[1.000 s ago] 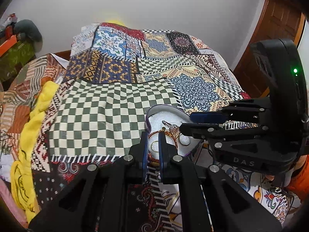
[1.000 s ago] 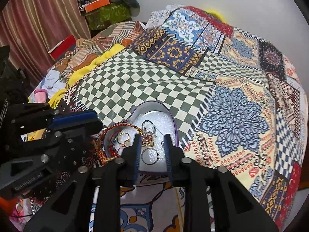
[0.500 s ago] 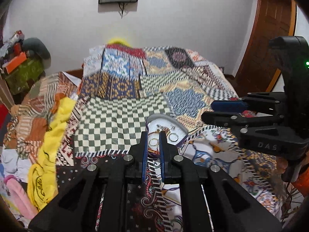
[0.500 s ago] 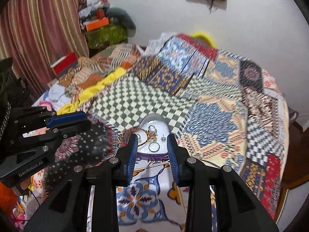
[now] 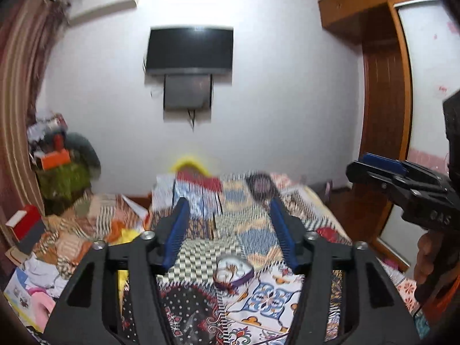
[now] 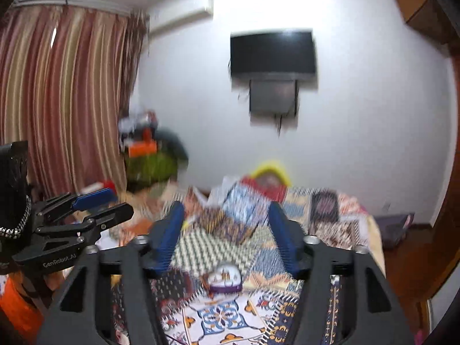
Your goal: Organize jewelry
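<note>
A small purple-rimmed jewelry box with a white lining lies open on the patterned bedspread, with blurred rings and bangles inside. It also shows in the right wrist view. My left gripper is open and empty, held high and well back from the box. My right gripper is open and empty too, also high above the bed. Each gripper shows in the other's view, the right one at right and the left one at left. Both views are motion-blurred.
The bed carries a patchwork bedspread. Piled clothes and boxes lie at the left. A TV hangs on the far white wall. Striped curtains hang at left; a wooden wardrobe stands at right.
Both grippers have pulled up and back from the jewelry box and opened wide. The box now looks small and far below. The views have tilted up toward the wall.
</note>
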`<state>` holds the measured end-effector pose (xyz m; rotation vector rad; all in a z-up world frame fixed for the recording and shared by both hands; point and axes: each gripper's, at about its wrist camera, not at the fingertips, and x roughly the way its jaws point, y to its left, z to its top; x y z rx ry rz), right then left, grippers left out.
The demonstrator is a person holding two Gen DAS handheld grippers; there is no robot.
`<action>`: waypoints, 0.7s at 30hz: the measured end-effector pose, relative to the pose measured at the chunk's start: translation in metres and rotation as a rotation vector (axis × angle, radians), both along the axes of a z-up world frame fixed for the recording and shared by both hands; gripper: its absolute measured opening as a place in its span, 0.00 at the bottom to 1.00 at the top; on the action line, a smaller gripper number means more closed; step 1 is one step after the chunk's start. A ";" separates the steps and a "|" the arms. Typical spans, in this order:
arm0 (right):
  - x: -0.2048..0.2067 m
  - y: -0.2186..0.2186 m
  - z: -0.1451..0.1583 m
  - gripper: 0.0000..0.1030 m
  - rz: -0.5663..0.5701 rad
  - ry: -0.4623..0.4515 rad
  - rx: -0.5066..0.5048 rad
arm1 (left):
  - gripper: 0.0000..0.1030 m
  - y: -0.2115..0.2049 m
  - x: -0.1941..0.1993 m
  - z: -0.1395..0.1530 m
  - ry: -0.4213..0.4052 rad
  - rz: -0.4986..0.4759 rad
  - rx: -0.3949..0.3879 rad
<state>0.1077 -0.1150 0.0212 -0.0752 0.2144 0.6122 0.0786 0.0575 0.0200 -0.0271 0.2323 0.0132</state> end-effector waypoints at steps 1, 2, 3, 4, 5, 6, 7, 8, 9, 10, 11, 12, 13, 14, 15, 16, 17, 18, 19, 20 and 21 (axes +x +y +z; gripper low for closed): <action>-0.010 -0.003 0.002 0.63 -0.013 -0.027 0.017 | 0.73 -0.004 -0.010 0.004 -0.029 0.015 0.008; -0.017 -0.005 0.004 0.66 -0.025 -0.045 0.031 | 0.79 -0.006 -0.016 0.007 -0.048 0.026 0.013; -0.022 -0.005 0.004 0.72 -0.032 -0.053 0.042 | 0.90 -0.008 -0.025 0.009 -0.073 0.039 0.014; -0.027 -0.007 0.004 0.75 -0.041 -0.060 0.060 | 0.95 -0.009 -0.030 0.009 -0.087 0.048 0.011; -0.030 -0.008 0.003 0.82 -0.048 -0.062 0.072 | 0.95 -0.010 -0.035 0.010 -0.100 0.055 0.005; -0.033 -0.009 0.002 0.87 -0.057 -0.067 0.086 | 0.96 -0.011 -0.039 0.009 -0.105 0.061 -0.003; -0.036 -0.010 0.001 0.89 -0.075 -0.076 0.093 | 0.96 -0.011 -0.042 0.008 -0.102 0.068 -0.007; -0.038 -0.010 0.000 0.92 -0.092 -0.082 0.095 | 0.96 -0.010 -0.042 0.007 -0.099 0.075 -0.009; -0.039 -0.010 -0.001 0.98 -0.111 -0.089 0.095 | 0.96 -0.010 -0.043 0.004 -0.094 0.086 -0.011; -0.040 -0.010 -0.002 1.00 -0.124 -0.091 0.099 | 0.96 -0.010 -0.046 0.003 -0.094 0.098 -0.013; -0.041 -0.010 -0.003 1.00 -0.135 -0.091 0.105 | 0.96 -0.009 -0.045 0.001 -0.094 0.106 -0.015; -0.042 -0.011 -0.005 1.00 -0.142 -0.091 0.108 | 0.96 -0.009 -0.045 -0.002 -0.089 0.106 -0.018; -0.043 -0.011 -0.005 1.00 -0.145 -0.089 0.104 | 0.96 -0.011 -0.047 -0.003 -0.083 0.097 -0.019; -0.043 -0.010 -0.006 1.00 -0.146 -0.085 0.098 | 0.96 -0.012 -0.046 -0.005 -0.077 0.088 -0.019; -0.042 -0.010 -0.007 1.00 -0.144 -0.076 0.096 | 0.96 -0.014 -0.045 -0.006 -0.073 0.088 -0.016; -0.040 -0.008 -0.009 1.00 -0.138 -0.061 0.094 | 0.96 -0.015 -0.052 -0.007 -0.072 0.089 -0.013; -0.040 -0.010 -0.010 1.00 -0.134 -0.051 0.093 | 0.96 -0.016 -0.052 -0.007 -0.068 0.088 -0.008; -0.039 -0.010 -0.011 1.00 -0.131 -0.042 0.094 | 0.96 -0.016 -0.054 -0.008 -0.065 0.087 -0.007; -0.038 -0.010 -0.012 1.00 -0.131 -0.037 0.093 | 0.96 -0.016 -0.053 -0.008 -0.064 0.086 -0.006; -0.039 -0.011 -0.013 1.00 -0.132 -0.035 0.091 | 0.96 -0.017 -0.054 -0.008 -0.063 0.086 -0.004; -0.040 -0.012 -0.014 1.00 -0.133 -0.034 0.088 | 0.96 -0.017 -0.053 -0.008 -0.063 0.085 -0.003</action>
